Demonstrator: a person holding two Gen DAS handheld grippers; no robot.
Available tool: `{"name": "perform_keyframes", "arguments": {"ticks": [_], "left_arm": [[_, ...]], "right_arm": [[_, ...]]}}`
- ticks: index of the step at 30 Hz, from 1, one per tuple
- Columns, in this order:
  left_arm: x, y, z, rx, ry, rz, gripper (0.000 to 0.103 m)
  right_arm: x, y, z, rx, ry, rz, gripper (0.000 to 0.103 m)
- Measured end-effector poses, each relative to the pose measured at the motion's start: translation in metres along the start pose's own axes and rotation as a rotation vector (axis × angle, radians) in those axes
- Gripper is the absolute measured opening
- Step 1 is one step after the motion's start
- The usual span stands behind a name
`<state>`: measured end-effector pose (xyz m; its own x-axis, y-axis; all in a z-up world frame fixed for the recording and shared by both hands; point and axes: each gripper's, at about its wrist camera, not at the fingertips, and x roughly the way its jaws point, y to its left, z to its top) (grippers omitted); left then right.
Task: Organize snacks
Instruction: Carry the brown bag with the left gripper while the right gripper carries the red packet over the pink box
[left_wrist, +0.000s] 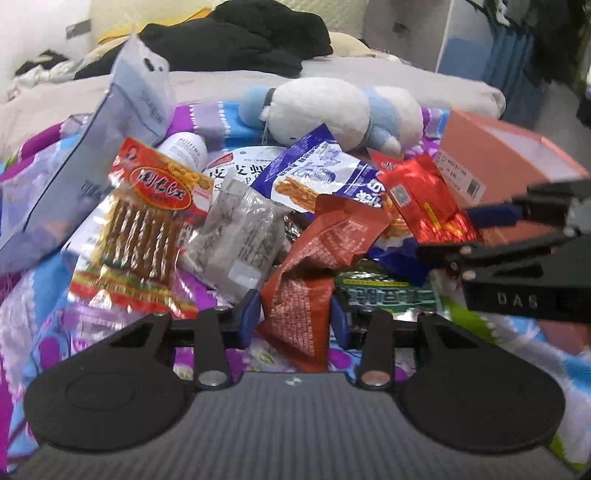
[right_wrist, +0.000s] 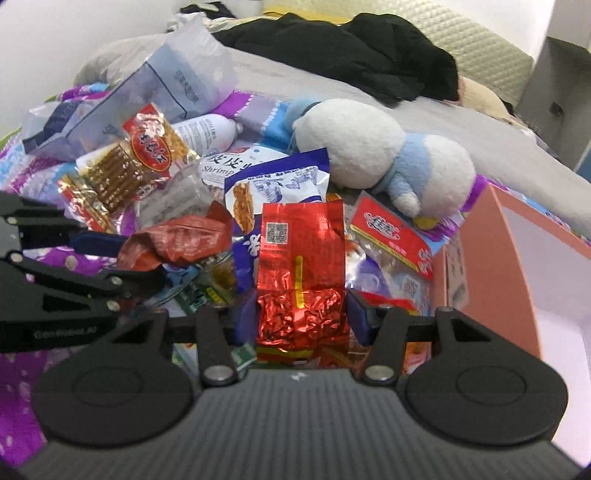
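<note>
A crumpled orange-brown packet (left_wrist: 310, 266) sits pinched between the blue pads of the left gripper (left_wrist: 295, 317). A shiny red foil packet (right_wrist: 301, 273) is clamped likewise in the right gripper (right_wrist: 301, 317). Beyond both lies the snack heap (left_wrist: 236, 192); the pink box (right_wrist: 517, 266) stands just right.

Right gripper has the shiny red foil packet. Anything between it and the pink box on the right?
Nothing visible. The right gripper is shut on the red foil packet, and the pink box stands open just to its right, white interior showing. Only loose snack packets lie low beside the box's wall.
</note>
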<state>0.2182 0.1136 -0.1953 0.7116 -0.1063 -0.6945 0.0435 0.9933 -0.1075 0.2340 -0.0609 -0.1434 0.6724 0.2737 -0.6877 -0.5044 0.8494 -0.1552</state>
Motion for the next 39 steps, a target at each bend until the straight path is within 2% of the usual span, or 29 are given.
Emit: {"name": "perform_keyframes", "arguments": {"ticks": [4, 7, 13, 21, 28, 35, 39], "left_arm": [[-0.018, -0.005, -0.003, -0.048, 0.021, -0.010, 0.046], [-0.033, -0.012, -0.008, -0.063, 0.031, 0.016, 0.046], [-0.062, -0.020, -0.019, -0.147, 0.045, 0.022, 0.046], [-0.099, -0.039, -0.024, -0.235, 0.012, 0.039, 0.046], [-0.124, -0.061, -0.017, -0.268, -0.010, 0.054, 0.046], [-0.127, -0.085, -0.007, -0.236, 0.000, 0.030, 0.046], [-0.117, -0.085, 0.001, -0.252, 0.011, 0.014, 0.046]], "right_arm": [[-0.019, 0.000, -0.009, 0.070, 0.007, -0.006, 0.055], [-0.035, 0.001, -0.016, 0.121, 0.007, -0.004, 0.055], [-0.067, 0.001, -0.028, 0.212, -0.001, 0.005, 0.054], [-0.103, -0.009, -0.042, 0.241, -0.027, 0.031, 0.054], [-0.129, -0.033, -0.050, 0.257, -0.079, 0.047, 0.054], [-0.146, -0.055, -0.058, 0.310, -0.118, 0.020, 0.054], [-0.141, -0.064, -0.056, 0.321, -0.111, 0.017, 0.054]]}}
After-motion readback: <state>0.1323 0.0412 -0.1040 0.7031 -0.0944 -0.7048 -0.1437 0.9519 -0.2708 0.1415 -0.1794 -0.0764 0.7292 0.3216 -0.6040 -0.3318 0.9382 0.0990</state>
